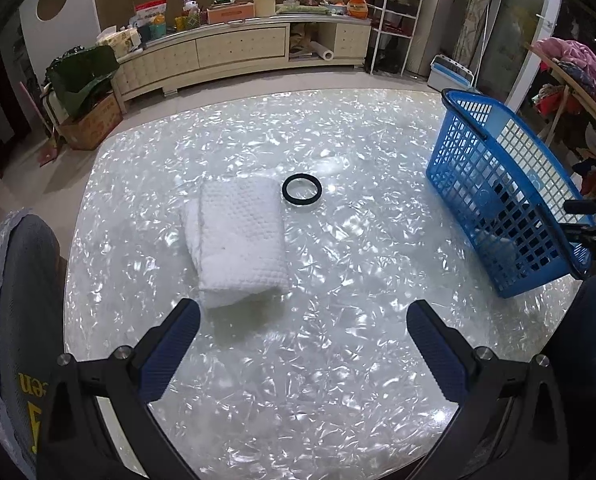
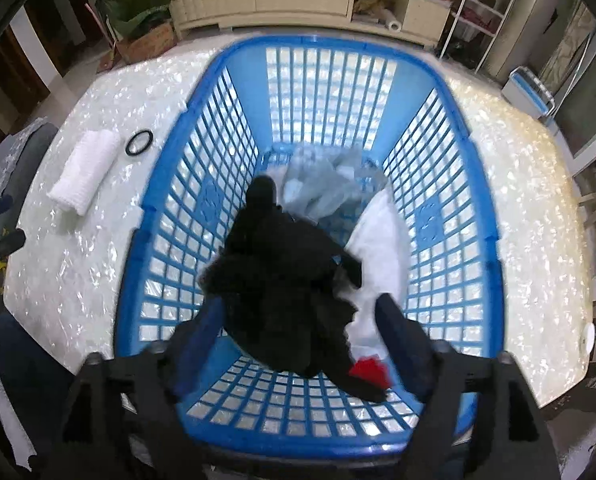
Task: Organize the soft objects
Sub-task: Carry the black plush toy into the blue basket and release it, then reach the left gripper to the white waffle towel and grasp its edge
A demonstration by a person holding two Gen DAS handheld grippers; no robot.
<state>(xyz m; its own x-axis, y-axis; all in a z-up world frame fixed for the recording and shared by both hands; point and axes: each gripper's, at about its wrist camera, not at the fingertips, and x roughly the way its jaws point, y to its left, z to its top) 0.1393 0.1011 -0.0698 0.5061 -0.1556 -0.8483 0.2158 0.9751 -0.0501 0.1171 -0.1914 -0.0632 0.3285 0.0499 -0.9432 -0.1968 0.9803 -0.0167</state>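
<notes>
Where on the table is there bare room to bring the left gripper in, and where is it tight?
Bare tabletop lies between the left gripper and the folded white towel, and in the wide stretch from the black ring across to the blue basket. It is crowded inside the basket, where black cloth and white cloth pile beneath the right gripper.

A glossy worktop (image 1: 337, 360) with a shimmering white, pearl-like pattern is carrying everything. A folded white towel (image 1: 240, 240) is lying near its middle, and a black ring (image 1: 301, 189) is resting just beside the towel's far corner. A blue basket (image 1: 497, 200) is sitting well apart from them, toward the right edge.
</notes>
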